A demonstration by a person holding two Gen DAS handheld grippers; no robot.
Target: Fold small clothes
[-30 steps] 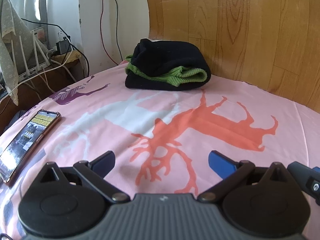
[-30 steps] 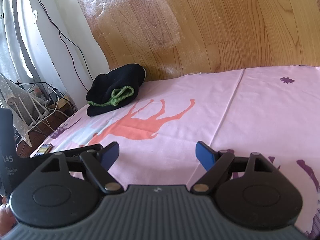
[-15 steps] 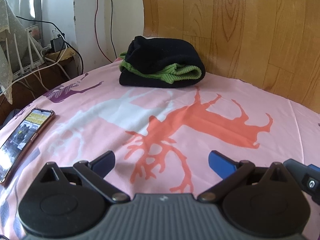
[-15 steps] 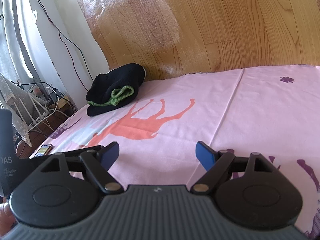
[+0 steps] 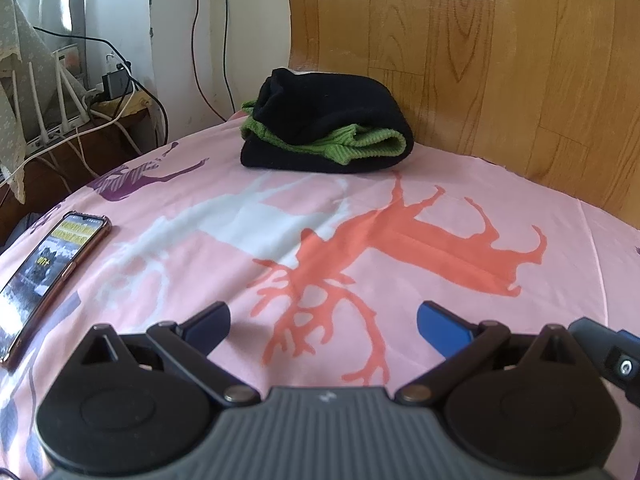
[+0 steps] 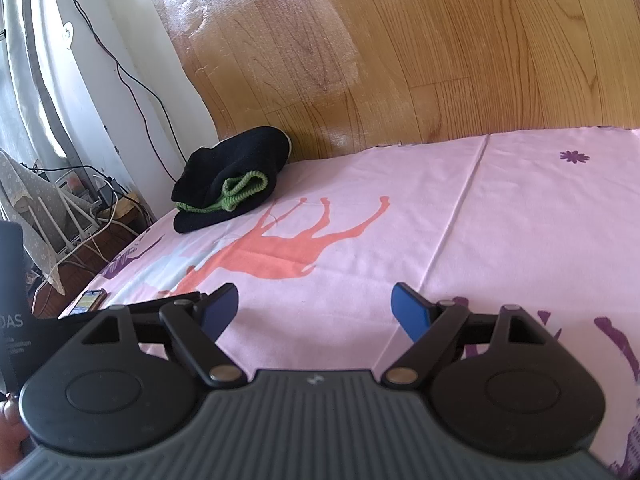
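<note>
Both tools hold nothing: the left gripper [image 5: 323, 322] has its blue fingers spread wide above the pink sheet [image 5: 440, 184], and the right gripper [image 6: 315, 306] is parted just as far over the same cloth. Each gripper's body fills the bottom of its own view and hides the sheet directly beneath, and whether the fingertips touch the fabric cannot be told. Part of the left tool cuts in at the left edge of the right wrist view, its printed lettering cropped. Well ahead of both grippers, at the far edge of the sheet against the wood-grain panel [image 5: 500, 60], lies the folded bundle of clothes [image 5: 332, 120]: black knit wrapped around a green ribbed piece whose rolled edge shows at the open side. A phone [image 5: 52, 268] with a lit screen lies flat on the sheet to the left, its near end cut off. Cables [image 5: 120, 120] tangle beyond the bed's left edge.
</note>
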